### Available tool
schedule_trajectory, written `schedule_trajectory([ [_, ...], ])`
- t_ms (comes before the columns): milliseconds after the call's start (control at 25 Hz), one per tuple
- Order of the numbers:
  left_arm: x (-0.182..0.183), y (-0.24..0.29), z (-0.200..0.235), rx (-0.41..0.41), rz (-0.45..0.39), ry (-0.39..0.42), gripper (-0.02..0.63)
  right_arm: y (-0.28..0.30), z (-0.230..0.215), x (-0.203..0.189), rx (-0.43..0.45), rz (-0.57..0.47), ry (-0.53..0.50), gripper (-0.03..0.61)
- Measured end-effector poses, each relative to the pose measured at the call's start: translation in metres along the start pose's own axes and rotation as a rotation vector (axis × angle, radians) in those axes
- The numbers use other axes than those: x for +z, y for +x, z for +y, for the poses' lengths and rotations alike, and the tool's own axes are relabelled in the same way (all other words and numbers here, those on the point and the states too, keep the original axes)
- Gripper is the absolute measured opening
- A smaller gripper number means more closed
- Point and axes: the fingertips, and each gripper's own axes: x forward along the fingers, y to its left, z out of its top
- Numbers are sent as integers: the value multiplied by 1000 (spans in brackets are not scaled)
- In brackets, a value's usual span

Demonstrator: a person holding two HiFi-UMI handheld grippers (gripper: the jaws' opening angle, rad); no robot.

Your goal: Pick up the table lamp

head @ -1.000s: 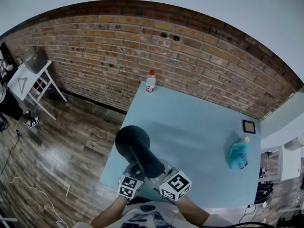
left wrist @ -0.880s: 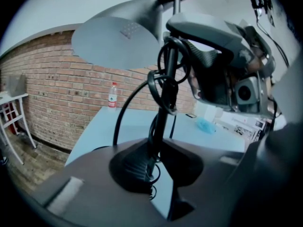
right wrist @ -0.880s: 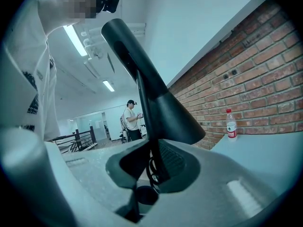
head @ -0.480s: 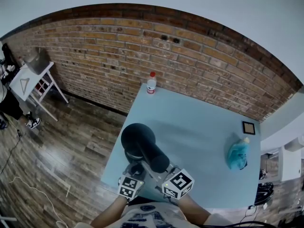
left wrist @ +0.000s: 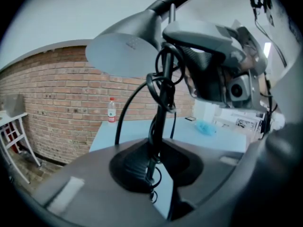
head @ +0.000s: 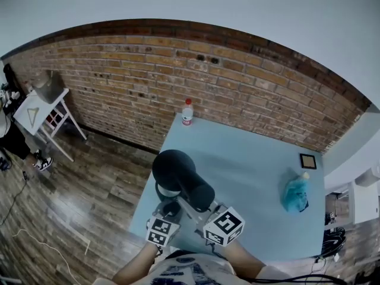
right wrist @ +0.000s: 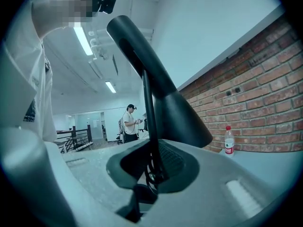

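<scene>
The black table lamp (head: 178,172) hangs over the near left corner of the pale blue counter (head: 249,159), held low on its thin stem by both claws. The stem stands about upright and is the long axis. At its top the cone shade tips over, its wide mouth towards the counter's left edge and the brick wall (head: 237,82), its narrow neck slanting back at the person. One black cord (left wrist: 158,86) loops round the stem. No view shows the lamp's base.

The left claw (left wrist: 154,171) is clamped on the stem. The right claw (right wrist: 152,174) has just been closing, and its jaws now pinch the same stem with the cord. The two of them crowd the stem from either side, close together.

Well apart from the lamp, the counter carries three things:
- one clear plastic bottle with a red cap (head: 187,113), at the far edge by the wall
- one crumpled blue plastic bag (head: 295,193), at the right
- one small dark square frame (head: 307,161), just beyond the bag

One white folding stand (head: 41,108) is on the wooden floor (head: 89,183) far to the left. One person in a white shirt (right wrist: 128,122) stands far off in the room.
</scene>
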Motion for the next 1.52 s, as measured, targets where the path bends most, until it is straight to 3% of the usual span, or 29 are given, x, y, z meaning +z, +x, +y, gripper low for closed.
schedule_trajectory([
  [920,68,-15,12,4,-59,93,54,1,6,64,-10,-85,-117,37],
  [1520,77,-10,8,-6,-88,83,54,-2,3,69,-30,-77,-139,34],
])
